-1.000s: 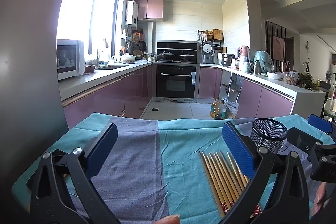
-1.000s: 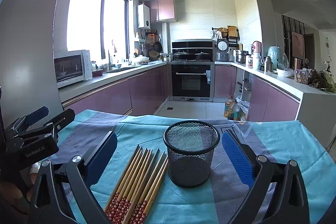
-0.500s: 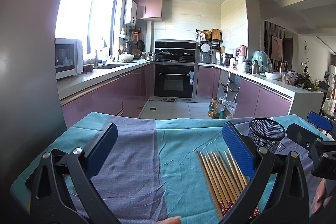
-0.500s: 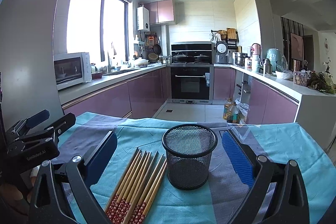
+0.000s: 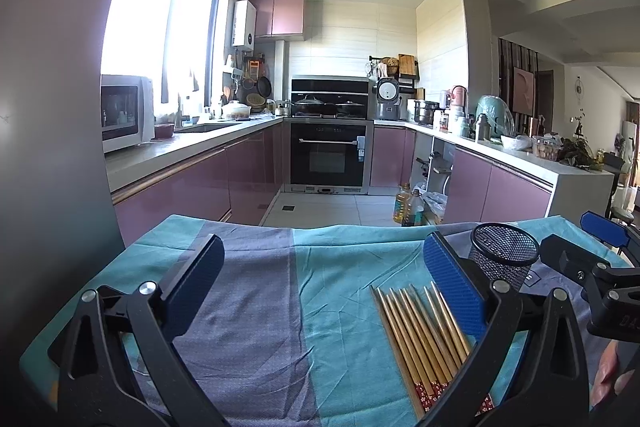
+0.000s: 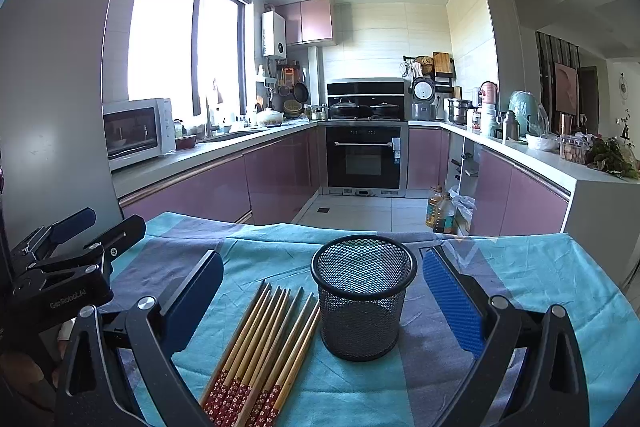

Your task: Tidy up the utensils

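Teal and grey-purple cloth [image 6: 540, 275] covers the tabletop in front of me, lying in broad stripes with light creases. On it rests a bundle of wooden chopsticks [image 6: 264, 343], laid flat and side by side, their red patterned ends toward me and their plain tips pointing away. Just to their right stands a black mesh cup [image 6: 362, 297], upright, mouth open; the rightmost chopsticks lie close against its base, though I cannot tell whether they touch it.

My right gripper [image 6: 322, 293] is released, its blue-padded fingers spread wide with both the cup and most of the chopsticks lying between them. It grasps nothing and is clear of the cloth.

My left gripper [image 5: 318, 277] is likewise released, fingers wide apart over the grey-purple stripe of the cloth [image 5: 248, 307], holding nothing. In the left wrist view the chopsticks [image 5: 420, 335] lie just inside the right finger, partly hidden behind it, and the cup [image 5: 504, 259] stands beyond that finger, outside the gap. The right gripper's body shows at the right edge of that view; the left gripper's body shows at the left edge of the right wrist view.

Beyond the tabletop: kitchen with purple cabinets [image 6: 280, 171], a black oven [image 6: 364, 157], a white microwave [image 6: 134, 131] and two oil bottles [image 6: 440, 213] on the floor.
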The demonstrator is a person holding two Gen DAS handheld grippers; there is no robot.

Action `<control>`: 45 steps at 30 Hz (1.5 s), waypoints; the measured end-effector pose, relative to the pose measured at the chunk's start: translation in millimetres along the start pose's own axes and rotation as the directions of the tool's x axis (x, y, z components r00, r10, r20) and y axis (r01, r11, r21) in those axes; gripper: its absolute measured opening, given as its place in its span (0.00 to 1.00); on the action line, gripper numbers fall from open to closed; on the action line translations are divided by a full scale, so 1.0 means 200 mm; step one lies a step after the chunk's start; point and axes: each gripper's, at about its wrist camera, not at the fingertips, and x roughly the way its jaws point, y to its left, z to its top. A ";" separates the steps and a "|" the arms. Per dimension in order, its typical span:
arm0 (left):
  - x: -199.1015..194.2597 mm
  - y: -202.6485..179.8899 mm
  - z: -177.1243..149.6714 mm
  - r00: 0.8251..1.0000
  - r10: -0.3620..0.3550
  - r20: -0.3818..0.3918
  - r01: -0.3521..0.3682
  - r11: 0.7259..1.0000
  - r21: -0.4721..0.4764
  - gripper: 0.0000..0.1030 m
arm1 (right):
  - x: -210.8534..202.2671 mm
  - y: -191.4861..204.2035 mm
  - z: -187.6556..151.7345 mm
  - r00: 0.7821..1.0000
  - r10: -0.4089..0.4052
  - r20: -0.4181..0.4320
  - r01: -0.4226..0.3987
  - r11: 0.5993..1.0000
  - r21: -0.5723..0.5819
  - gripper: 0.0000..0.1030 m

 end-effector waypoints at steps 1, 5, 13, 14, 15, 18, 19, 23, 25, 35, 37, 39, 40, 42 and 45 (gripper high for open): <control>0.00 0.00 0.00 1.000 -0.002 0.001 0.002 1.000 0.001 0.96 | 0.00 0.00 0.00 1.000 0.001 0.000 -0.001 1.000 0.000 0.94; 0.00 0.00 0.00 1.000 -0.007 0.001 0.007 1.000 0.000 0.96 | 0.00 0.00 0.00 1.000 0.001 -0.003 -0.001 1.000 0.003 0.94; 0.00 0.01 -0.01 1.000 -0.008 -0.003 0.008 1.000 -0.007 0.96 | 0.01 -0.02 0.00 1.000 0.008 -0.006 -0.008 1.000 0.004 0.94; 0.00 0.01 -0.01 1.000 -0.008 -0.005 0.008 1.000 -0.009 0.96 | 0.01 -0.03 0.00 1.000 0.009 -0.006 -0.009 1.000 0.004 0.94; 0.00 0.01 -0.01 1.000 -0.008 -0.005 0.008 1.000 -0.009 0.96 | 0.01 -0.03 0.00 1.000 0.008 -0.006 -0.008 1.000 0.004 0.94; 0.00 0.01 -0.01 1.000 -0.007 -0.003 0.007 1.000 -0.007 0.96 | 0.01 -0.03 -0.01 1.000 0.007 -0.007 -0.007 1.000 0.006 0.94; 0.00 0.01 -0.01 1.000 -0.006 -0.003 0.006 1.000 -0.006 0.96 | 0.01 -0.03 -0.01 1.000 0.007 -0.008 -0.007 1.000 0.005 0.94; 0.00 0.01 -0.01 1.000 -0.006 0.000 0.006 1.000 -0.004 0.96 | 0.02 -0.03 -0.02 1.000 0.009 -0.015 -0.009 1.000 0.003 0.94; 0.00 0.00 -0.01 1.000 -0.009 0.000 0.009 1.000 -0.006 0.96 | 0.01 -0.03 -0.02 1.000 0.011 -0.017 -0.011 1.000 0.000 0.94; 0.01 0.00 -0.02 1.000 -0.024 -0.018 0.024 1.000 0.002 0.96 | 0.03 -0.03 -0.03 0.999 0.026 -0.045 -0.026 1.000 -0.004 0.94; 0.02 0.00 -0.02 0.999 -0.027 -0.024 0.028 1.000 0.009 0.96 | 0.04 -0.03 -0.04 0.998 0.028 -0.054 -0.029 0.999 -0.013 0.94; 0.03 0.00 -0.03 0.999 -0.032 -0.037 0.032 0.999 0.016 0.96 | 0.04 -0.02 -0.05 0.997 0.033 -0.072 -0.035 0.999 -0.021 0.94; 0.04 0.00 -0.04 0.998 -0.042 -0.056 0.043 0.999 0.018 0.96 | 0.05 -0.02 -0.06 0.995 0.039 -0.088 -0.041 0.999 -0.024 0.94; 0.07 0.00 -0.05 0.992 -0.074 -0.103 0.077 0.997 0.026 0.96 | 0.07 -0.03 -0.07 0.990 0.054 -0.133 -0.059 0.998 -0.036 0.94; 0.15 -0.01 -0.09 0.973 -0.110 -0.203 0.124 0.991 0.054 0.96 | 0.12 -0.01 -0.12 0.973 0.082 -0.215 -0.096 0.994 -0.057 0.94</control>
